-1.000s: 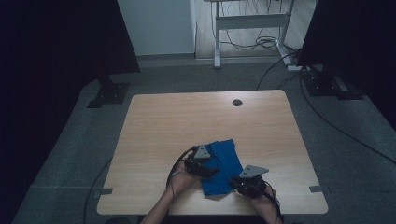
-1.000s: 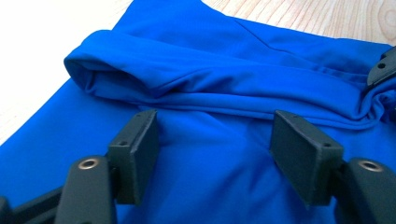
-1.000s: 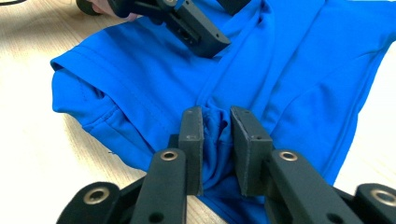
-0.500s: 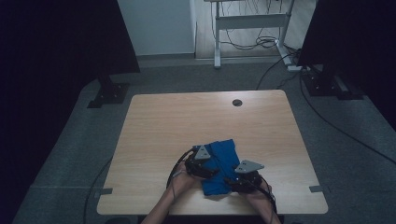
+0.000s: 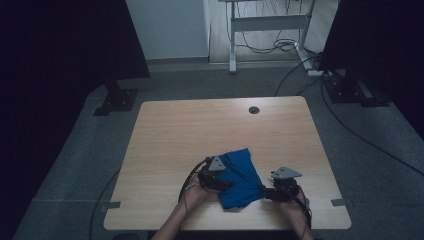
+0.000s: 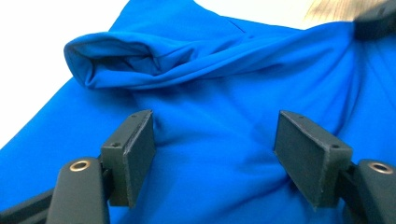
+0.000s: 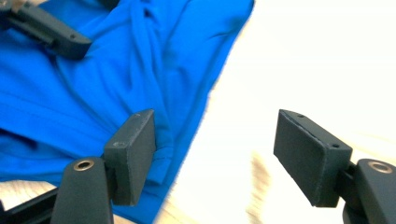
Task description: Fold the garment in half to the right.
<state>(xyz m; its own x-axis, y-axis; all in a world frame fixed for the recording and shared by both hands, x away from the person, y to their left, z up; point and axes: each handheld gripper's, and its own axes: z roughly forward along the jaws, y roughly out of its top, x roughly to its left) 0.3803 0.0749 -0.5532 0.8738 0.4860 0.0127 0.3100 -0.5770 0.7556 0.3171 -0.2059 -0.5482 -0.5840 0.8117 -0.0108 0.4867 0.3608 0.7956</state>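
One blue cloth [image 5: 241, 177] is lying on the table [image 5: 200, 130]. The left gripper [image 6: 212, 149] is hovering with jaws spread above it. The right gripper [image 7: 215, 154], jaws just opened and empty, is sitting beside its edge.

High view: fixed above person's edge, faces forward and down, far off, whole table [image 5: 170, 130] in frame. Left gripper view: close, low over blue cloth [image 6: 224, 154]. Right gripper view: close, over cloth edge at 9 o'clock. All three share cloth, 6 o'clock on table.
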